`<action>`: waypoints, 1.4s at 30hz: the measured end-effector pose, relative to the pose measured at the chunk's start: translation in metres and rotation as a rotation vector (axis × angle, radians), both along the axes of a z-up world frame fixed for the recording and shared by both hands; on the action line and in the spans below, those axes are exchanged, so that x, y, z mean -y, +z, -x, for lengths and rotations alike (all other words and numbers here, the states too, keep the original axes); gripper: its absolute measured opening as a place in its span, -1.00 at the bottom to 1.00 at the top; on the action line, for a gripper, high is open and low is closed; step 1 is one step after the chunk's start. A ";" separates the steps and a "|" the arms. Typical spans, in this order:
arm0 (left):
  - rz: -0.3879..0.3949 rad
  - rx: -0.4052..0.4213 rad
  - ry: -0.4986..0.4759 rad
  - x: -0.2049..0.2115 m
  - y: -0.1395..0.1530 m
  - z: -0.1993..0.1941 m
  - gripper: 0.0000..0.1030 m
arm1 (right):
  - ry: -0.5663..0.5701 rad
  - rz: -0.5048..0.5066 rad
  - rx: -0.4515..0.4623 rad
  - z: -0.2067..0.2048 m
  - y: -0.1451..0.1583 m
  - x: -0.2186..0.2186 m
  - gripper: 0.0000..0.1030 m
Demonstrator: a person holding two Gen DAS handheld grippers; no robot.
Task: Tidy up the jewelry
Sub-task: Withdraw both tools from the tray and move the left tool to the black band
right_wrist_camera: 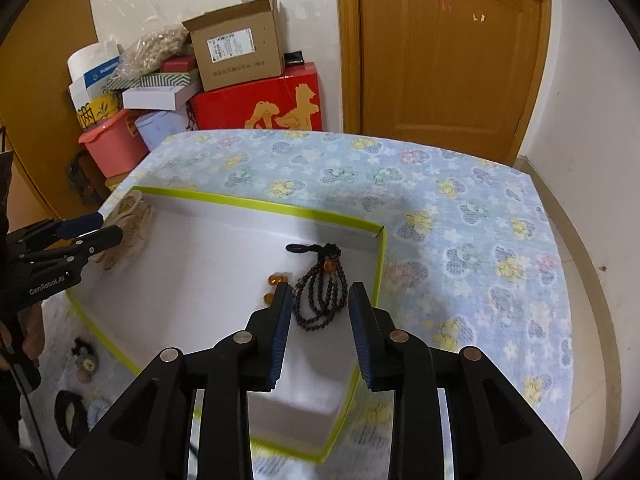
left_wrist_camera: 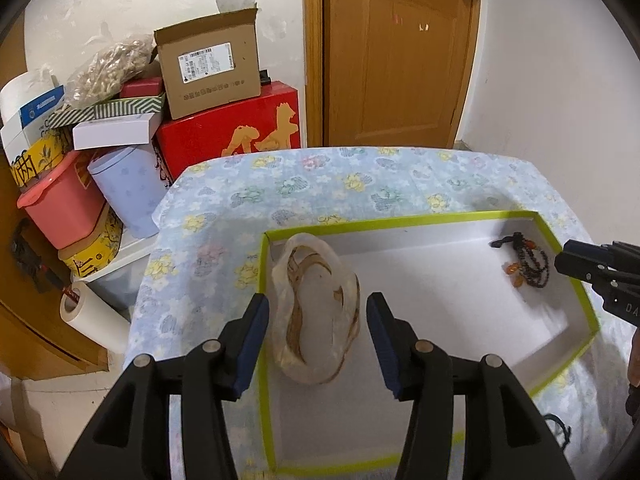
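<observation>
A shallow white box with a green rim (left_wrist_camera: pixel 400 222) (right_wrist_camera: pixel 256 202) lies on the flowered table. A clear bag holding a brown necklace (left_wrist_camera: pixel 316 312) lies at the box's left end; it also shows in the right wrist view (right_wrist_camera: pixel 128 224). My left gripper (left_wrist_camera: pixel 318 300) is open, its jaws on either side of the bag, not touching it. A dark bead bracelet with amber beads (right_wrist_camera: pixel 320 292) (left_wrist_camera: pixel 528 264) lies at the box's right end. My right gripper (right_wrist_camera: pixel 318 292) is open around it, empty.
Loose jewelry pieces (right_wrist_camera: pixel 86 360) and a black ring-shaped item (right_wrist_camera: pixel 70 412) lie on the cloth left of the box. Stacked boxes and tins (left_wrist_camera: pixel 120 120) stand beyond the table's left edge. A wooden door (left_wrist_camera: pixel 400 52) is behind the table.
</observation>
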State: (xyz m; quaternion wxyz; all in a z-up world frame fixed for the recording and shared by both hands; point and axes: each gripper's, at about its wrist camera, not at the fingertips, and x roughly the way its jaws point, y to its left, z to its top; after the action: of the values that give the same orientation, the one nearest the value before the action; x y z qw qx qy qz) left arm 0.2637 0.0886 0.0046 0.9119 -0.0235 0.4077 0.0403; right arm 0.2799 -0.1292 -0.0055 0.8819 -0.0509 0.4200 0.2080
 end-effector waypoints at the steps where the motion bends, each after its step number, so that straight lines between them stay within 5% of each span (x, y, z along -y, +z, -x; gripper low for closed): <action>1: 0.003 0.003 0.001 0.000 0.002 0.004 0.03 | -0.001 -0.006 0.002 0.005 0.002 0.002 -0.41; 14: 0.063 0.047 -0.011 0.011 0.026 0.104 0.02 | 0.029 -0.065 0.061 0.115 0.033 0.023 -0.41; 24: 0.067 0.051 0.000 0.019 0.022 0.172 0.02 | 0.059 -0.109 0.033 0.185 0.026 0.028 -0.41; 42: 0.071 0.006 -0.025 0.038 -0.008 0.200 -0.02 | 0.110 -0.115 -0.048 0.224 -0.004 0.021 -0.41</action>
State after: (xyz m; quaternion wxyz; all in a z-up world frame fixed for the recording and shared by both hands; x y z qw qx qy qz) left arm 0.0638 0.0510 -0.0030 0.9121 -0.0510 0.4065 0.0142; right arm 0.0556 -0.1501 -0.0096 0.8603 -0.0183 0.4249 0.2810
